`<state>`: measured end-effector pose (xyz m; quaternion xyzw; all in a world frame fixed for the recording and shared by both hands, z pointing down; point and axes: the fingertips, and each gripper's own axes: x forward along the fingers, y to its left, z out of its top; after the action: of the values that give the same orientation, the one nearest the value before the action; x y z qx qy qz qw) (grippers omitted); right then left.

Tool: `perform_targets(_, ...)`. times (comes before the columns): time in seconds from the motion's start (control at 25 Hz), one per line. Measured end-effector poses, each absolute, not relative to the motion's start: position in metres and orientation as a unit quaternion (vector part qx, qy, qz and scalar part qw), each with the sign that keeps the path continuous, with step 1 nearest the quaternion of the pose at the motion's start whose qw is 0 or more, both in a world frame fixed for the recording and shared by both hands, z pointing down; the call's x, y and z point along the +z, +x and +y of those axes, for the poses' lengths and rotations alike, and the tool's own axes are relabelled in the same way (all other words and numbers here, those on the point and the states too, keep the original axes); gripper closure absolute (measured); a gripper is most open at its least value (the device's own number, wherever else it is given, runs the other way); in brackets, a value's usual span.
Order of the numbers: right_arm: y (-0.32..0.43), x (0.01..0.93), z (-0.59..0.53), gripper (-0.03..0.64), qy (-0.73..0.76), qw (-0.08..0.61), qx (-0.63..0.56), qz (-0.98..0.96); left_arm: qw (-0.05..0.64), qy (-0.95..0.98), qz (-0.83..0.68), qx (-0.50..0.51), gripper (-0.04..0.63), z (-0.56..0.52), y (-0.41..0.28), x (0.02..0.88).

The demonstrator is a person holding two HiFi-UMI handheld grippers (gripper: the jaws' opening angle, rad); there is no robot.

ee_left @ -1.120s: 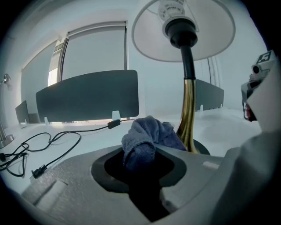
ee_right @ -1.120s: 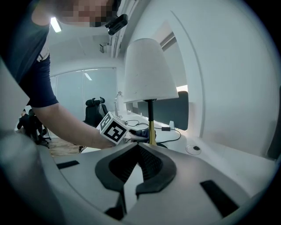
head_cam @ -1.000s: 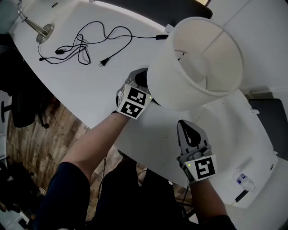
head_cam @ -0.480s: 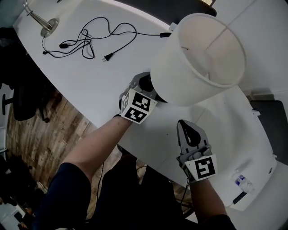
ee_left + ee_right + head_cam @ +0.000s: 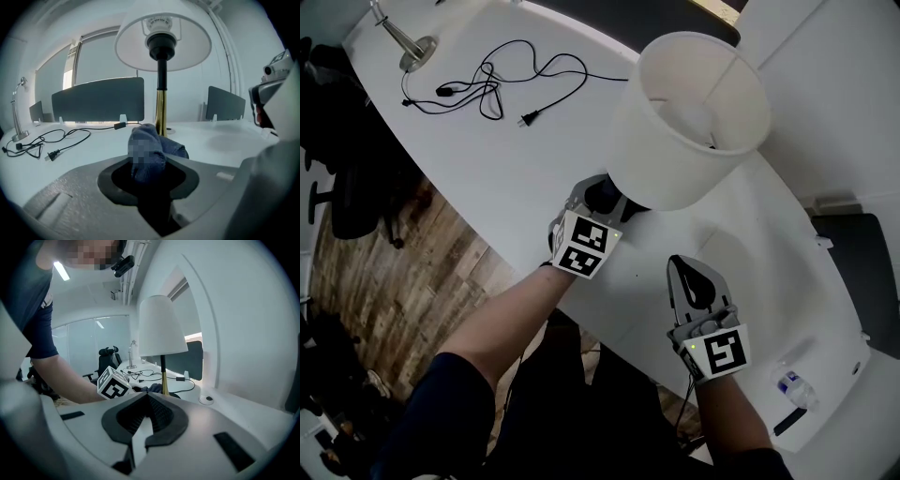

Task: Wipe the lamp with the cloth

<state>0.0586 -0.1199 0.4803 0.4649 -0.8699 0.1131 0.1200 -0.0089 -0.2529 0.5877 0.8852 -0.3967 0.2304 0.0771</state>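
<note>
A table lamp with a white shade point(image 5: 694, 112) stands on the white table point(image 5: 487, 169). In the left gripper view its brass stem point(image 5: 161, 112) rises just behind a dark blue cloth point(image 5: 150, 150). My left gripper point(image 5: 598, 199) is shut on that cloth, low beside the lamp's foot and partly under the shade. The lamp's base is hidden in the head view. My right gripper point(image 5: 680, 264) hovers shut and empty near the table's front edge, right of the lamp. From the right gripper view I see the shade point(image 5: 161, 329), the left gripper's marker cube point(image 5: 112, 383) and the cloth point(image 5: 152, 388).
A loose black power cable point(image 5: 502, 80) lies on the table's far left, past it a silver desk lamp's base point(image 5: 417, 47). A small bottle and a black pen-like item point(image 5: 792, 398) lie near the right corner. Dark partitions point(image 5: 98, 98) line the table's back. Wooden floor lies at left.
The head view has shifted, so the shade sits higher and looks smaller. My left gripper stays with the cloth at the lamp's foot. The right gripper has barely moved.
</note>
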Motion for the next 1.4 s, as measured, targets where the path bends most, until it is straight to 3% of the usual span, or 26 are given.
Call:
perform_targets(0.72, 0.092, 0.478, -0.112, 0.607, 0.468, 0.102, 0.119, -0.869, 0.109, 0.879, -0.399, 0.239, 0.479, -0.207, 0.038, 0.588)
perform_targets(1.4, 0.136, 0.487, -0.102, 0.607, 0.483, 0.106, 0.131, -0.859, 0.118, 0.864, -0.425, 0.242, 0.478, -0.236, 0.086, 0.589)
